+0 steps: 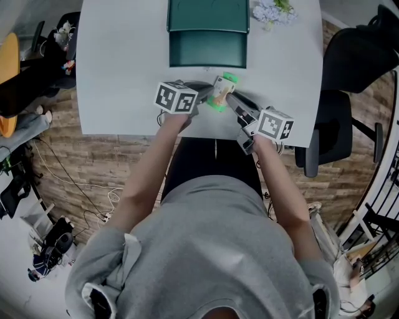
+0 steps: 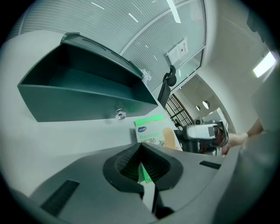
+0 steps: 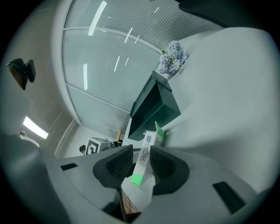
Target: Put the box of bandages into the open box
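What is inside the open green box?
Only bare dark walls and floor show inside the open box; a strip behind its near wall is hidden. The bandage box is outside.

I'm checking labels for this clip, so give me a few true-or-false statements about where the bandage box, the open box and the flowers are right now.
1. The box of bandages already lies in the open box. False: it is outside, nearer the person, between the jaws of the right gripper, which are closing.
2. The open box is dark green. True.
3. The flowers lie left of the open box. False: in the head view they are to its right, at the table's far edge.
4. The table is white. True.
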